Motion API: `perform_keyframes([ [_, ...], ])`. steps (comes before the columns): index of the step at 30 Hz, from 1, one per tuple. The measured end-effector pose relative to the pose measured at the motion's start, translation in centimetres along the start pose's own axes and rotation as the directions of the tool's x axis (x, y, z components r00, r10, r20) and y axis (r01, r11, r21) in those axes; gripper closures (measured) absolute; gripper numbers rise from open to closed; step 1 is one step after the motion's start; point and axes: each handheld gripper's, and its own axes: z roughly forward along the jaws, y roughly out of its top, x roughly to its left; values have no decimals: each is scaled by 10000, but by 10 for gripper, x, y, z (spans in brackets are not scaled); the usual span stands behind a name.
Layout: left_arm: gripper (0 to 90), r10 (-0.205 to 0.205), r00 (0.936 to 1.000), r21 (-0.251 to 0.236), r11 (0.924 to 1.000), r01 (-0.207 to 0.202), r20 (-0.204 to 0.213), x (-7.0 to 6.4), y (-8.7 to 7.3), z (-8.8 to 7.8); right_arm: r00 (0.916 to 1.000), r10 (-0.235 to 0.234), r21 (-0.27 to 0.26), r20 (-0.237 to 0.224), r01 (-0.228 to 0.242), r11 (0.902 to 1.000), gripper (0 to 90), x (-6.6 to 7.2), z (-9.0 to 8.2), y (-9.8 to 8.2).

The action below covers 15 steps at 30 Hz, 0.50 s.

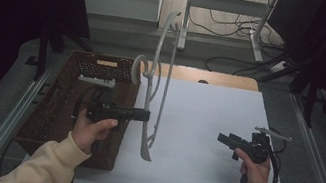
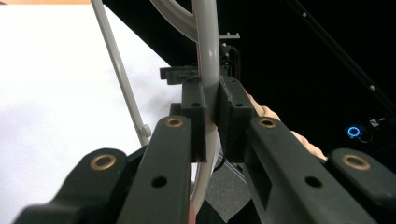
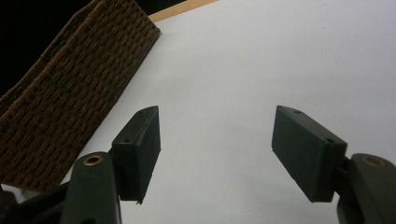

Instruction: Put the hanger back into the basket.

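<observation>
At far left, wicker basket (image 1: 116, 129) holding a white bar (image 1: 96, 80). Beside it, left gripper (image 1: 145, 115) clamped on grey hanger (image 1: 154, 77), lifted above white table (image 1: 205, 129). Farther right, right gripper (image 1: 224, 140) agape, empty.

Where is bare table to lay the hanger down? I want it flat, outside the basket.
The white tabletop is bare between the grey hanger and the right tongs, and beyond them to the far wooden edge. It is crowded at the wicker basket, beside the left tongs.
</observation>
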Motion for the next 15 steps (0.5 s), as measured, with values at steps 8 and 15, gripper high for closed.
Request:
perform_keyframes([
  [8, 823, 183, 9997, 78, 9998, -181, -180, 1, 11, -37, 10000, 42, -7, 38, -42, 10000, 328, -1, 1, 0],
  [15, 823, 285, 9993, 85, 9996, -282, -262, 9, 12, -73, 9999, 149, -3, 55, -149, 9999, 328, -3, 0, -1],
])
